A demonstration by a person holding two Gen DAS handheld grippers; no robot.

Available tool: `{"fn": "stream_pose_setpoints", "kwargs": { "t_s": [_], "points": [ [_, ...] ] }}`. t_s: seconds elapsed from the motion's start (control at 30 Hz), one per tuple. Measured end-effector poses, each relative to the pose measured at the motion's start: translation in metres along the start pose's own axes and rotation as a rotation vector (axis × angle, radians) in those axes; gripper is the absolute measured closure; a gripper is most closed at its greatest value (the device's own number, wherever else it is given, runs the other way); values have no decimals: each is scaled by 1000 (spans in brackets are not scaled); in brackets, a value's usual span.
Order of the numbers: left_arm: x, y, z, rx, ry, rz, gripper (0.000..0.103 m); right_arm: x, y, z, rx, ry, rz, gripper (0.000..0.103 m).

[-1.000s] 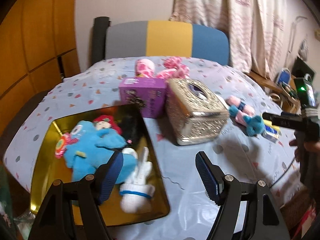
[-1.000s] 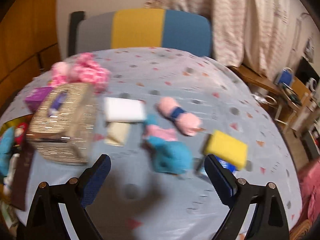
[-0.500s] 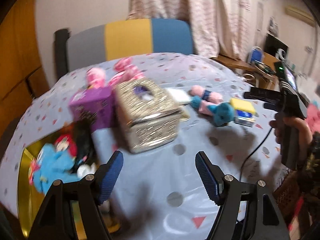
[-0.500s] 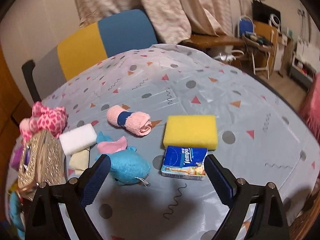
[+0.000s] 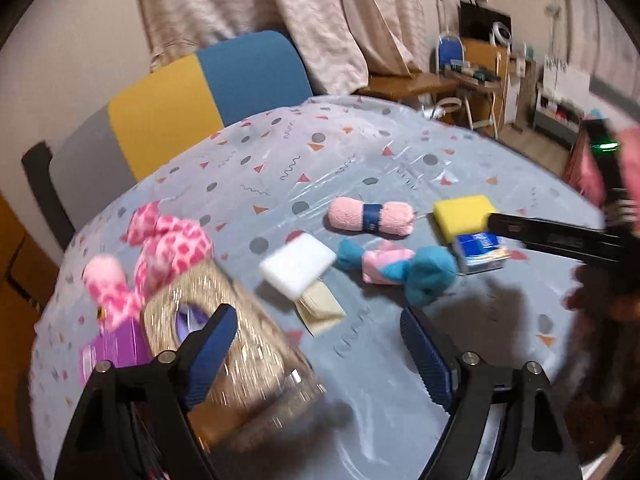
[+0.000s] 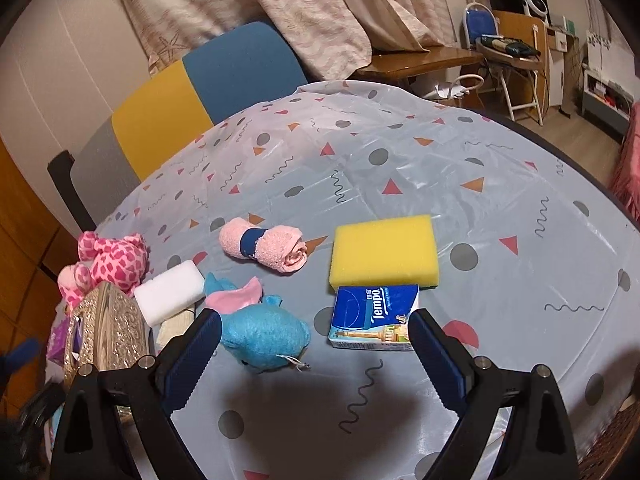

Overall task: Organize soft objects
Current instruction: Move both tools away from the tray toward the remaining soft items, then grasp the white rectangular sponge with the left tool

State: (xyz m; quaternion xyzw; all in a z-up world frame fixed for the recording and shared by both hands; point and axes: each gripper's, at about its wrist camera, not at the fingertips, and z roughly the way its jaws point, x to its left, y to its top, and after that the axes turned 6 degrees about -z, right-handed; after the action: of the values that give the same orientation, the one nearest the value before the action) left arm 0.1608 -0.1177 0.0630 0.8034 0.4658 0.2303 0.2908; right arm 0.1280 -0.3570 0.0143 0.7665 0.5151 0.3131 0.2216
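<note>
My left gripper hangs over the table near the gold tissue box. Its jaws are opening and nothing is between them. Ahead of it lie a white sponge, a blue and pink plush and a rolled pink towel. A pink spotted plush sits behind the box. My right gripper is open and empty, just in front of the blue plush and the tissue pack. The yellow sponge and the towel lie beyond them.
A purple box stands left of the tissue box, and a beige pad lies under the white sponge. A grey, yellow and blue chair stands behind the table. Chairs and shelves crowd the right background.
The left view has swung right, off the gold tray of plush toys and toward the table's middle, and its jaws stand wider. The right view rolled and settled over the blue plush and tissue pack.
</note>
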Motion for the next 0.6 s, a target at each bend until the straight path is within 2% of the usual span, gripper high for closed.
{"fn": "stream_pose_setpoints", "kwargs": {
  "t_s": [0.03,0.13,0.27,0.4,0.5,0.6],
  "points": [
    [0,8,11,14,6,24,17,-1,0,0,0,4,6,7],
    [1,25,43,66,31,88,0,-4,1,0,0,17,24,7],
    [-6,42,89,145,73,203,0,-6,2,0,-1,43,38,7],
    [-8,49,125,240,84,245,0,-9,3,1,2,61,50,7],
    [-11,49,149,291,110,293,6,-11,4,2,5,73,65,7],
    [-11,50,169,334,113,294,7,-13,3,4,12,85,76,7]
  ]
}}
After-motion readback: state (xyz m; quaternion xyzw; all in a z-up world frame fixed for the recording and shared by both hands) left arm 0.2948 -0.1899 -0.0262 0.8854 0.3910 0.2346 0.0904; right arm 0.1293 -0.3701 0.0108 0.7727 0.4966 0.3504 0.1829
